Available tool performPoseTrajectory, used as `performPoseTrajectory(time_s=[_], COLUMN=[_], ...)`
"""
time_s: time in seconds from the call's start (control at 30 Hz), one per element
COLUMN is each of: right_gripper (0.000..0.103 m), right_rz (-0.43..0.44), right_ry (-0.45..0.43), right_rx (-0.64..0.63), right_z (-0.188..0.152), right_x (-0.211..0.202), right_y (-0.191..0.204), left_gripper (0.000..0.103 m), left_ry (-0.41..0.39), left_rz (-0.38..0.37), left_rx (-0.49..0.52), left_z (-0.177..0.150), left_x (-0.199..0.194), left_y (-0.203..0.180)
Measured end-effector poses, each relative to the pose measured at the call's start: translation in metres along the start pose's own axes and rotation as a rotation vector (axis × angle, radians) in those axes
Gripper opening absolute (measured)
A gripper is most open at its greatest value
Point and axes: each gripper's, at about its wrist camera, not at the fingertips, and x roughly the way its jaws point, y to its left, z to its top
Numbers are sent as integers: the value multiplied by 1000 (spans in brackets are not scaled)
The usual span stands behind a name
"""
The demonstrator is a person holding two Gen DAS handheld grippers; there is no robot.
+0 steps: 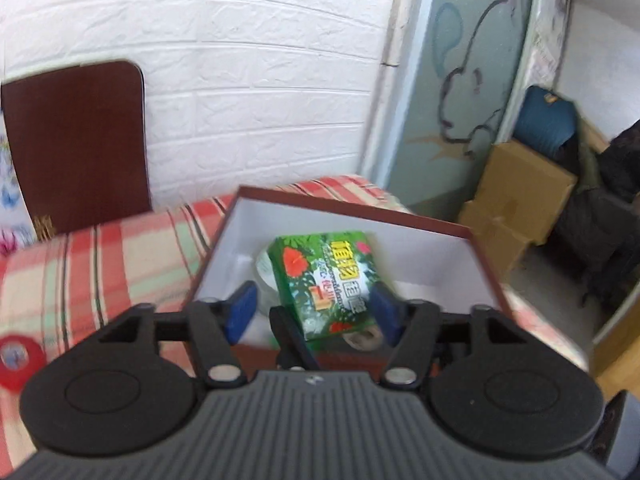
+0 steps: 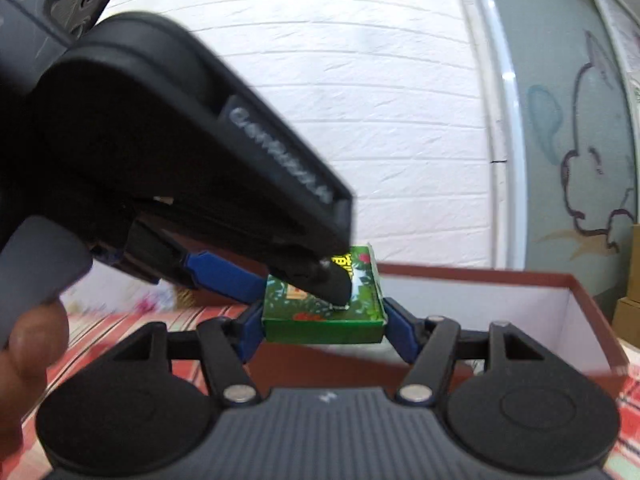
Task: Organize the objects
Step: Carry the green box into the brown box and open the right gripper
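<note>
Two grippers: both at the maroon box (image 1: 448, 226).
Right gripper (image 2: 324, 326): clamps green carton (image 2: 324, 308), long axis across fingers.
Left gripper (image 1: 312, 306): spread, carton at 12 o'clock.
Carton: over the box.

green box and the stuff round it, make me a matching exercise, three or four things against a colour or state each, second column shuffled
Things:
1. green box
2. open box
3. right gripper
4. table cloth
5. cardboard boxes

Colour or state:
a. red, cream and green check
b. brown, stacked by the door
c. shut on the packet
d. dark red outside, white inside
e. red flowers, yellow lettering

Pairs: 1-e, 2-d, 3-c, 4-a, 5-b
</note>
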Motion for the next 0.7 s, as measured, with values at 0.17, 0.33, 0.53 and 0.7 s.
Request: performPoseTrajectory(time_s=[0.17, 0.33, 0.53, 0.7], right_gripper=[82, 88, 90, 93], right_rz=[-68, -72, -73, -70], right_ry=[-25, -90, -99, -104], right_rx=[-22, -52, -61, -65], right_z=[-26, -34, -36, -40], right_x=[30, 30, 33, 43], right_y=[0, 4, 5, 5], left_gripper=[69, 69, 72, 71], left_ry=[22, 88, 84, 85], left_rz=[176, 229, 224, 236], left_rx=[-2, 17, -10, -26], left_z=[-5, -13, -15, -17], left_x=[29, 45, 46, 34], left_y=[11, 20, 26, 25])
